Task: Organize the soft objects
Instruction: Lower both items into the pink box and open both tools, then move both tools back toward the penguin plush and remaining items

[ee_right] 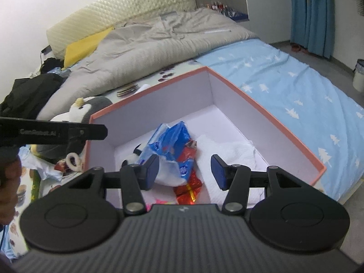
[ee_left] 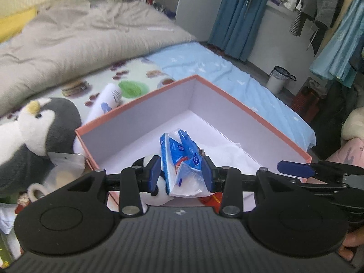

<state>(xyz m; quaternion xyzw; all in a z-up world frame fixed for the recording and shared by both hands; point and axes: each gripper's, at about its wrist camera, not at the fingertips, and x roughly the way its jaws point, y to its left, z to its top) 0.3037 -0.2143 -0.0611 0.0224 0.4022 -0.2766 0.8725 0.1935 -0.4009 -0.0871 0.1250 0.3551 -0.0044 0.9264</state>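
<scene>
Left tool (ee_left: 182, 173) is clamping the blue-and-white tissue pack (ee_left: 179, 159), both pads pressing into its crumpled wrapper, and it is hanging over the near end of the box (ee_left: 227, 97). Right tool (ee_right: 184, 170) is sitting with its jaws apart and nothing between them, just above the box's near edge, its left pad (ee_right: 151, 170) beside the same pack. Under the pack, a red foil packet (ee_right: 188, 182) is lying on the box floor, a small black-and-white plush (ee_right: 133, 157) peeking out to the left and a white cloth (ee_right: 227, 150) lying to the right. Outside the box on the left, a penguin (ee_left: 34, 132) is resting against its wall. Beyond, the bed (ee_right: 284, 84) is stretching away under a grey duvet (ee_right: 147, 47).
</scene>
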